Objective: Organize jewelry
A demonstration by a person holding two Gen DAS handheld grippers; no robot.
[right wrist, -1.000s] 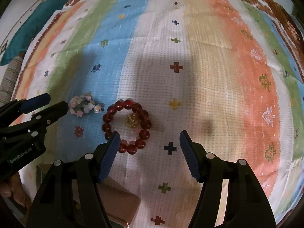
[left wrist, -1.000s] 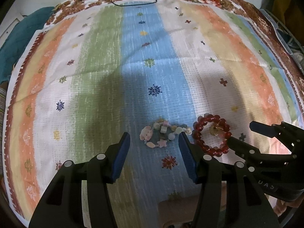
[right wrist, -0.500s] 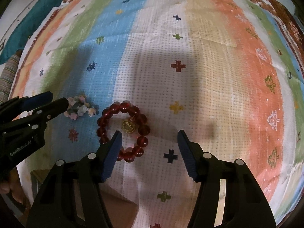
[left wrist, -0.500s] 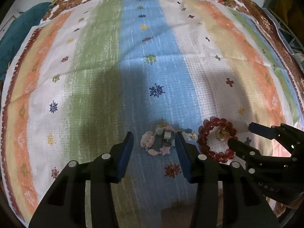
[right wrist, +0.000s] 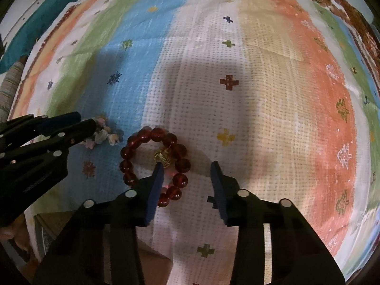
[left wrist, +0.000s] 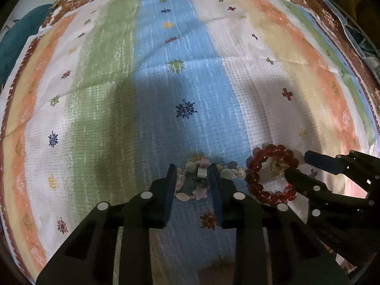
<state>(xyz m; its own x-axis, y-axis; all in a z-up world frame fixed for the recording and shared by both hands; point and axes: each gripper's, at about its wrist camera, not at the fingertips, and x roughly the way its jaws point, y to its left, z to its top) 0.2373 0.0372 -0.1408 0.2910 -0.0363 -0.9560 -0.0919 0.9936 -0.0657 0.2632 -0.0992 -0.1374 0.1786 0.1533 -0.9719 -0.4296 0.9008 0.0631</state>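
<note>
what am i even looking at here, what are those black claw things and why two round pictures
Each black claw is a handheld two-finger tool; a person holds one in each hand. Each round picture comes from a fisheye camera mounted on one tool, looking along its fingers. The left tool straddles a pastel bead bracelet and the right tool straddles one side of a red bead bracelet. Both bracelets lie on a striped cloth. Both tools are open; nothing is held yet.

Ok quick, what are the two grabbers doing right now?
Left gripper: jaws open, straddling part of the pastel bead bracelet, not yet clamped.
Right gripper: jaws open, one inside the red bead bracelet, holding nothing.
</note>
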